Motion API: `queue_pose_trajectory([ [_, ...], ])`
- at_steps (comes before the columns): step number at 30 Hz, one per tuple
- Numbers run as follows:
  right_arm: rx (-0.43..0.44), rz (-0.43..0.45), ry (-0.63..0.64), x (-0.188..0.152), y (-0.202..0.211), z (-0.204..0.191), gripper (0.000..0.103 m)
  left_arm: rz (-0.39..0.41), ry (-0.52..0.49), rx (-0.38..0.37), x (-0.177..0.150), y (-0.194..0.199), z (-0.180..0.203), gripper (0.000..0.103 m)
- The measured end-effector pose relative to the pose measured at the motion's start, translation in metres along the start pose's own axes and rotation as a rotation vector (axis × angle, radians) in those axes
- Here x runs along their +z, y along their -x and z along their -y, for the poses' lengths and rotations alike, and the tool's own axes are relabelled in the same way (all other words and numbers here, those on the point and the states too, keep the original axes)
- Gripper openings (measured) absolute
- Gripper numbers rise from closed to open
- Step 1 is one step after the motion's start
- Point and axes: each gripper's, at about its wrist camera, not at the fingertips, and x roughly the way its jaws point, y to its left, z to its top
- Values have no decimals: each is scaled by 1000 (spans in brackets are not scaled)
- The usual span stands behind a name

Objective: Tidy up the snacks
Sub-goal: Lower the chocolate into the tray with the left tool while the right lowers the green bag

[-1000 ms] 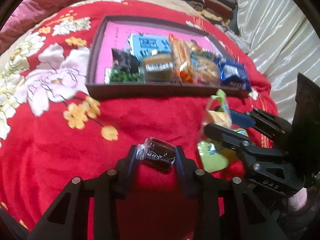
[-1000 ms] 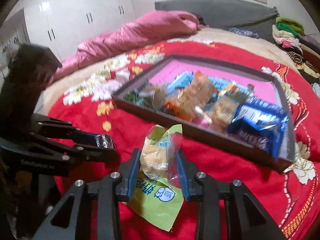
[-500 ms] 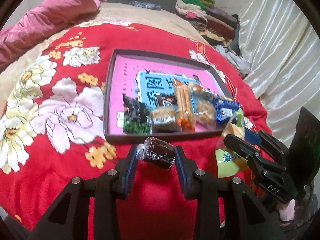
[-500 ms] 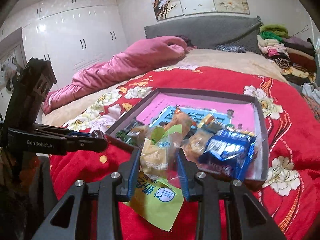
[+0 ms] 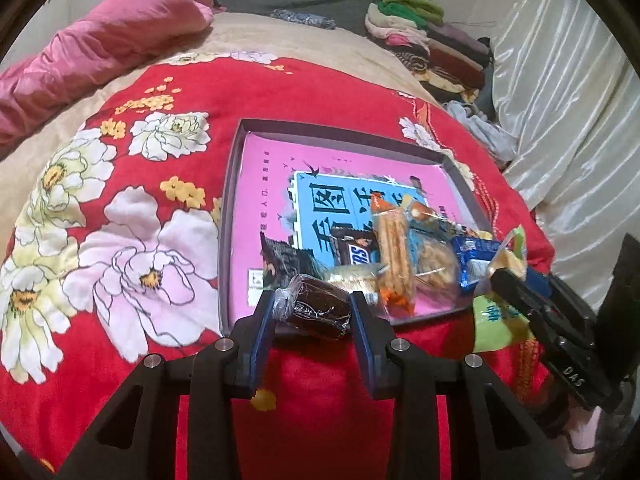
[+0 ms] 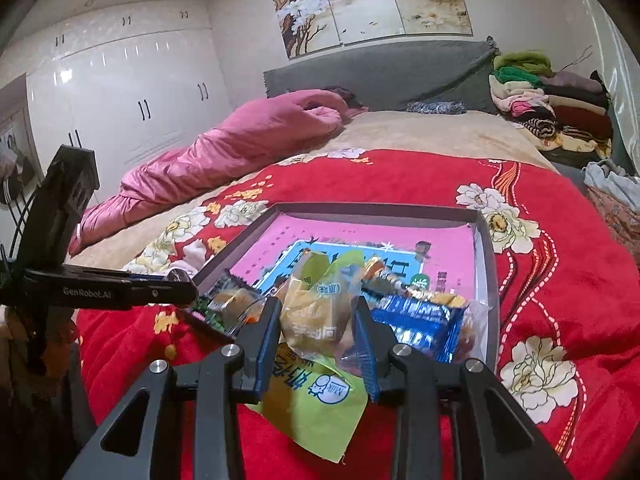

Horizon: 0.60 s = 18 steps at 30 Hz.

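Observation:
My left gripper point(image 5: 313, 312) is shut on a dark brown wrapped cake point(image 5: 316, 307), held above the near edge of the shallow box point(image 5: 232, 184). The box has a pink and blue bottom and holds several snacks, among them an orange stick pack point(image 5: 394, 256) and a blue biscuit pack point(image 5: 472, 260). My right gripper point(image 6: 318, 320) is shut on a green and yellow milk snack bag point(image 6: 316, 324), held above the box's near right corner point(image 6: 486, 280). The right gripper also shows in the left wrist view point(image 5: 520, 280), and the left gripper in the right wrist view point(image 6: 176, 290).
The box lies on a red flowered blanket point(image 5: 132, 216) over a bed. A pink quilt point(image 6: 224, 160) lies at the far left. Folded clothes point(image 6: 552, 108) are stacked at the far right by a white curtain point(image 5: 560, 92). White wardrobes point(image 6: 120, 92) stand left.
Both grippers have risen and tilted up with their snacks still held, so the box looks lower and farther. The grips have not changed.

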Motion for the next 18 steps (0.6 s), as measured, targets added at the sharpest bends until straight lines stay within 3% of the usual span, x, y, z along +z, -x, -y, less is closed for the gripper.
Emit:
queue_pose_trajectory([
  [18, 0, -4, 11, 11, -32, 1, 36, -11, -6, 31, 10, -25, 2, 38],
])
